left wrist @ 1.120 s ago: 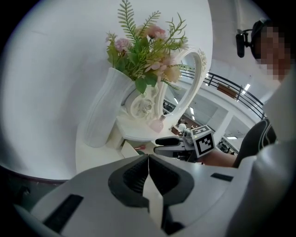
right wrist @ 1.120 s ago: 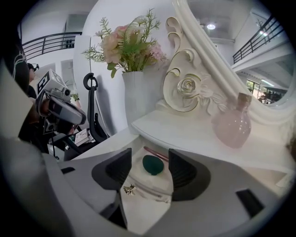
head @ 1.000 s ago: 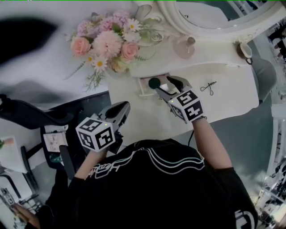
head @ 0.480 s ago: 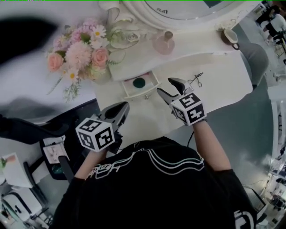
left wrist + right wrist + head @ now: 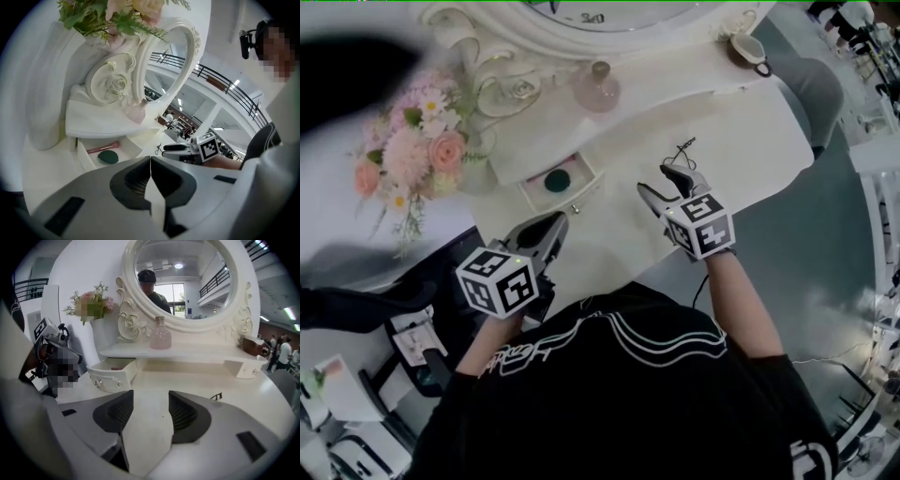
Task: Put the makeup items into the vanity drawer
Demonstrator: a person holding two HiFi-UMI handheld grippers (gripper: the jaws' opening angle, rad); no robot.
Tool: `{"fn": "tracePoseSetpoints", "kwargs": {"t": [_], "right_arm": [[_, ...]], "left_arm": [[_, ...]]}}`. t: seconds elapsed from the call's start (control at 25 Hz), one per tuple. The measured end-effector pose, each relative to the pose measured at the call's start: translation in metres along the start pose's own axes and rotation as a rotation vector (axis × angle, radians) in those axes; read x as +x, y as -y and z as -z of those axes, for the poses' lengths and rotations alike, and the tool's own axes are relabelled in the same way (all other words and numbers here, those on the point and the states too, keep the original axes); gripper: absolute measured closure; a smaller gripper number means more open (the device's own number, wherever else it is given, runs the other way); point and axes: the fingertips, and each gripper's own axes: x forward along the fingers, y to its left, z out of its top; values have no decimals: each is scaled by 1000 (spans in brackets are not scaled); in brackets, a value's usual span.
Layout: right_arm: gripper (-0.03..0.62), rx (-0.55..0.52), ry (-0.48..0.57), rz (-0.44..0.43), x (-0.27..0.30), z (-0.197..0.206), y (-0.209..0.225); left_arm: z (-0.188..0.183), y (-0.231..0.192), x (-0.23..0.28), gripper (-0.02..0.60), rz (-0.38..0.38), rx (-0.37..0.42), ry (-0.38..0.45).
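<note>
1. My left gripper point(image 5: 549, 231): jaws together, nothing between them.
2. My right gripper point(image 5: 656, 180): jaws apart, empty, over the tabletop point(image 5: 750, 159).
3. Open drawer point(image 5: 110, 377): holds the green sponge point(image 5: 558, 180) and pink brush point(image 5: 103, 148).
4. Small black tool point(image 5: 680, 153): on the tabletop, near my right gripper.

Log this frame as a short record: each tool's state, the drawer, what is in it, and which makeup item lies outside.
left tool: jaws together, nothing between them
right tool: jaws apart, empty, above the vanity top
drawer: pulled open
in drawer: green makeup sponge, pink brush
outside drawer: eyelash curler, on the vanity top just beyond the right tool
</note>
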Motion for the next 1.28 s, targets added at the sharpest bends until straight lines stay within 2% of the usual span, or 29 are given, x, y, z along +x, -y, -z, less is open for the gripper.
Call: {"fn": "tracePoseSetpoints", "kwargs": {"t": [0.4,0.72,0.96,1.28], "right_arm": [[344,55,-39,113,-5,30,69],[345,168,-44,203,4,36,113],[345,270,-26,248,17,33,135],[353,332,-51,271,31,41,145]], "left_arm": [[-7,10,33,558,26,15,-40],[-11,14,48,558,26,17,-62],[-11,12,53,558,11,20,-80],[-16,7,53,558,-3,8,-79]]}}
